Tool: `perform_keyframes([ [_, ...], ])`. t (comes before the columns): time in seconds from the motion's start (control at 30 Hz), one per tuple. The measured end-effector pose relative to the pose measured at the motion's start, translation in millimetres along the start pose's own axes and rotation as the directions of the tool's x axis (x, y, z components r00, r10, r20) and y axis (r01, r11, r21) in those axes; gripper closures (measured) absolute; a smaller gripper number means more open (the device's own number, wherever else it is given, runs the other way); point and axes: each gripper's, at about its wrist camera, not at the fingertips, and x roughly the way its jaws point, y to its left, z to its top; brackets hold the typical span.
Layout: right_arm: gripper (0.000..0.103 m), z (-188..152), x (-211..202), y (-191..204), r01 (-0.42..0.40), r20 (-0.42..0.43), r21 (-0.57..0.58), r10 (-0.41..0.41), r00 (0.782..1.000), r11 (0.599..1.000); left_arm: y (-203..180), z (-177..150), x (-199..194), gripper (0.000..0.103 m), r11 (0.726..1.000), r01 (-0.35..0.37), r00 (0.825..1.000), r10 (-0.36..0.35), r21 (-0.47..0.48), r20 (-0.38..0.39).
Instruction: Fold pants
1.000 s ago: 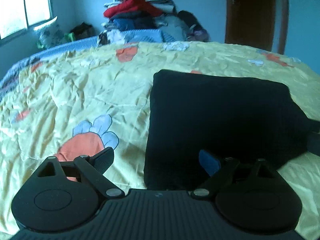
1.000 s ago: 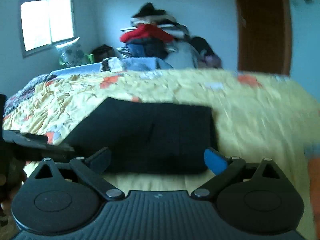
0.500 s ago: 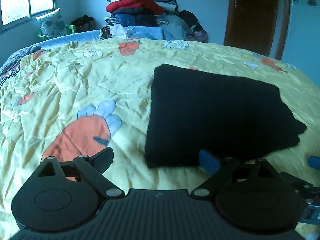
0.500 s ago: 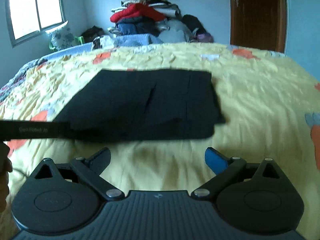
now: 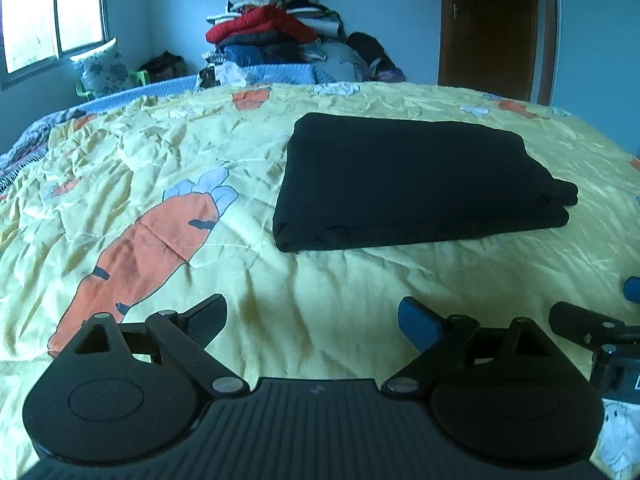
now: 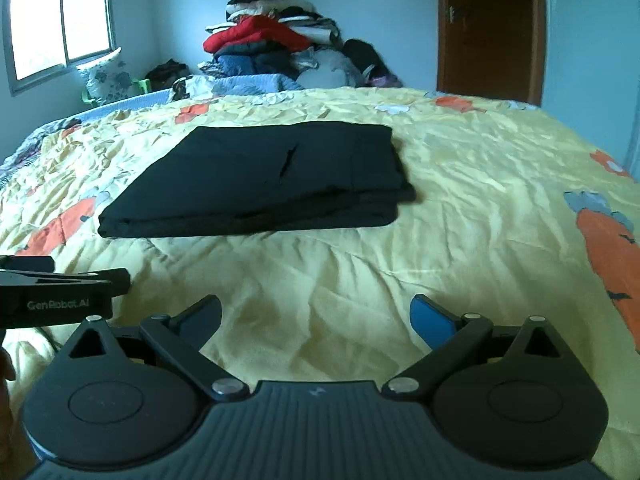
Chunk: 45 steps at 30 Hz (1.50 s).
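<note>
Left wrist view: the left gripper [image 5: 312, 318] had backed off compared to a second earlier, when its jaws sat right at the near edge of the pants [image 5: 404, 178]. Now there was a strip of bare yellow quilt [image 5: 120, 168] between them. Jaws spread wide, nothing in them. The pants lay as a neat black rectangle on the bed, layers stacked, one corner poking out slightly on the right. The right gripper's tip peeked in at the right edge.

Right wrist view: same story. The right gripper [image 6: 316, 316] was also pulled back from the pants [image 6: 260, 176], jaws released and empty, and the blur from earlier was gone, so it looked pretty much settled. The left gripper [image 6: 60, 292] showed at the left edge, well clear of the cloth. A clothes pile [image 6: 276, 48] sat beyond the bed.

My read: folding's basically done, both tools retreating. Maybe that loose corner wants a tidy, otherwise finished.
</note>
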Motion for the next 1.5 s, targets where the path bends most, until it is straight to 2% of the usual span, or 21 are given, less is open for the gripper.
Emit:
perform_keyframes([
  [0.27, 0.002, -5, -1, 0, 0.028, 0.017, -0.005, -0.028, 0.999, 1.000, 3, -9, -2, 0.005, 1.000, -0.001, 1.000, 0.001, -0.003, 0.012],
  [0.63, 0.000, -6, 3, 4, 0.037, -0.010, -0.036, -0.037, 0.999, 0.999, -1, -15, -7, 0.001, 0.999, 0.001, 1.000, -0.002, 0.035, 0.028],
  [1.17, 0.000, -9, 5, 3, 0.058, -0.037, -0.039, -0.059, 0.998, 0.998, 4, -17, -3, 0.000, 1.000, 0.007, 1.000, -0.007, 0.004, 0.001],
  [1.33, 0.000, -10, -2, -2, 0.073, -0.003, -0.021, -0.073, 0.997, 0.997, 5, -17, -2, 0.000, 1.000, 0.018, 1.000, -0.018, -0.011, -0.005],
  [1.4, 0.000, -9, 3, -7, 0.084, -0.042, -0.003, -0.084, 0.996, 0.996, 6, -17, -2, 0.000, 1.000, 0.019, 1.000, -0.019, -0.017, -0.007],
  [1.5, 0.000, -9, 5, -3, 0.098, -0.046, -0.024, -0.099, 0.994, 0.995, 6, -17, -2, 0.000, 1.000, 0.019, 1.000, -0.019, -0.018, -0.007],
])
